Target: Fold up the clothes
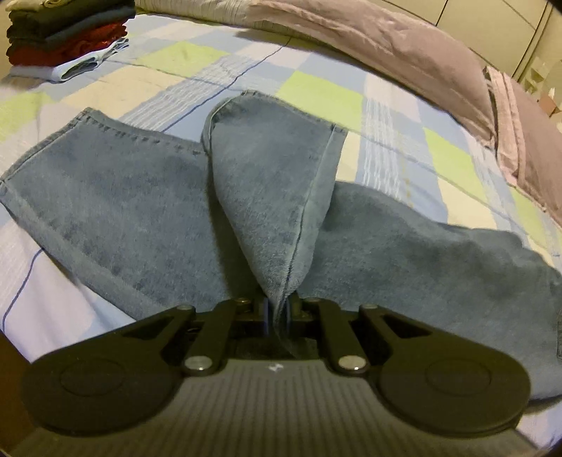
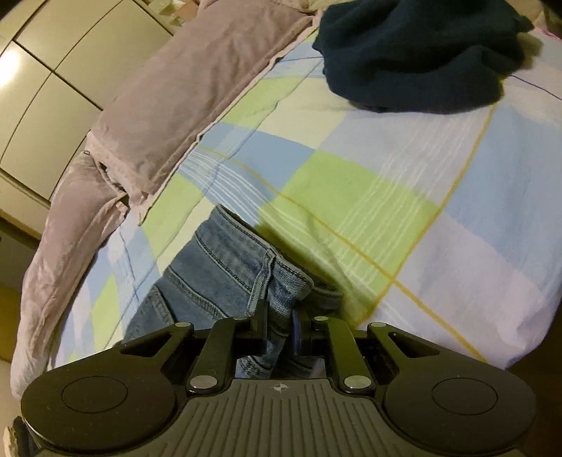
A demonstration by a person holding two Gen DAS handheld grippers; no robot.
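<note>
Across a bedspread [image 1: 316, 91] checked in pale blue, lime green and white, a pair of faded blue denim jeans [image 1: 116, 197] is spread out, one leg running towards nine o'clock in the left wrist view, its stitched hem lying flat near the left border. A seamed fold of the denim is pinched between the closed fingers of the left gripper [image 1: 277, 311] and is drawn up into a cone whose open hem edge points to twelve o'clock. More denim is seen lying towards three o'clock, reaching the picture's edge.

From the right wrist view, the bunched waistband end of the jeans [image 2: 232, 260], with a belt loop and double stitching, is clamped by the right gripper [image 2: 279, 332], its fingers closed on the thick fabric.

Open bedspread is left at one to three o'clock of the right gripper, up to a crumpled dark navy garment [image 2: 414, 52] at one o'clock. Along ten to twelve o'clock the room is bounded by a long mauve pillow [image 2: 168, 105], beyond which pale wardrobe doors [image 2: 52, 52] are seen. A stack of folded clothes [image 1: 66, 31], dark and red over white, is set at ten o'clock in the left wrist view, well apart from the jeans, with bare bedspread between them.
</note>
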